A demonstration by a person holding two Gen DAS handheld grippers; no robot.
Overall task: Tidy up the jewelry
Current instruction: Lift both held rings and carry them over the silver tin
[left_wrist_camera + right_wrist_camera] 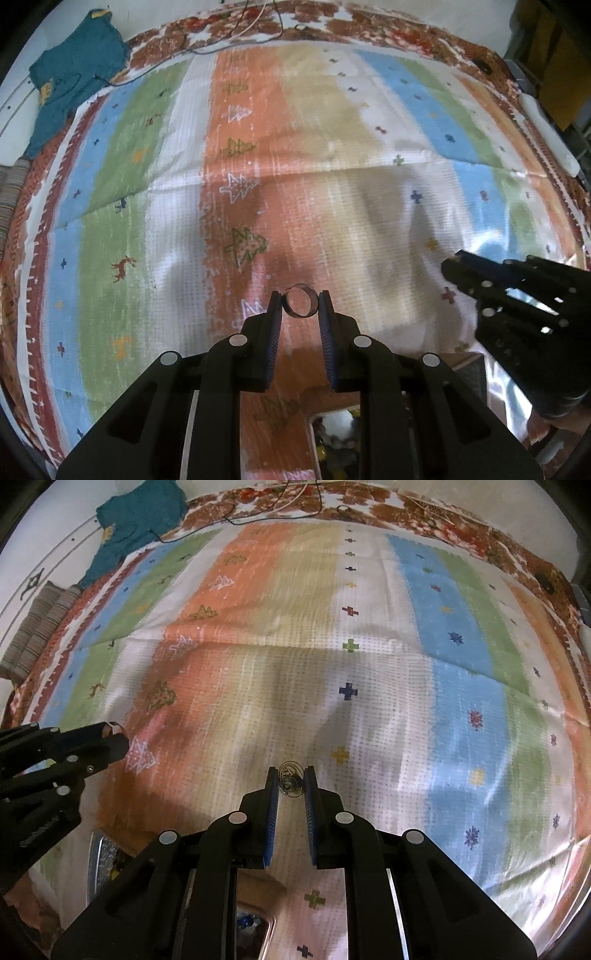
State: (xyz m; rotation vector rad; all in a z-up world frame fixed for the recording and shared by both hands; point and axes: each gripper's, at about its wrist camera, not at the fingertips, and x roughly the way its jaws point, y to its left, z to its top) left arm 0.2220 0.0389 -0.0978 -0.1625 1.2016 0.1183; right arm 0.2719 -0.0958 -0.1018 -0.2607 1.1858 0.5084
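Two black handheld grippers hang above a striped cloth (303,155) of orange, tan, white, blue and green bands, printed with small trees, crosses and a deer and edged in a rust-brown border. The left gripper (301,306) has its blue-padded jaws clenched on a wide, clear-looking ring band (300,301), held upright at the fingertips over the cloth's orange band so that the cloth shows through its hole. The right gripper (291,781) has its jaws clamped on a small round gold-toned ornament (291,773), held over the cloth's white band; blur and the pads hide its detail, so what kind of piece it is cannot be told. Both tools point steeply down at the cloth, side by side and apart, each showing in the other's view.

At the near edge of the cloth, below the grippers, a metal-rimmed tray (312,428) is mostly hidden behind the gripper bodies; its jumbled contents are too blurred to name. Beyond the cloth's far left corner lies a crumpled teal knitted garment (74,70), with thin dark and white cables (236,37) trailing along the far border. A grey striped folded fabric (40,627) sits off the cloth's left edge.
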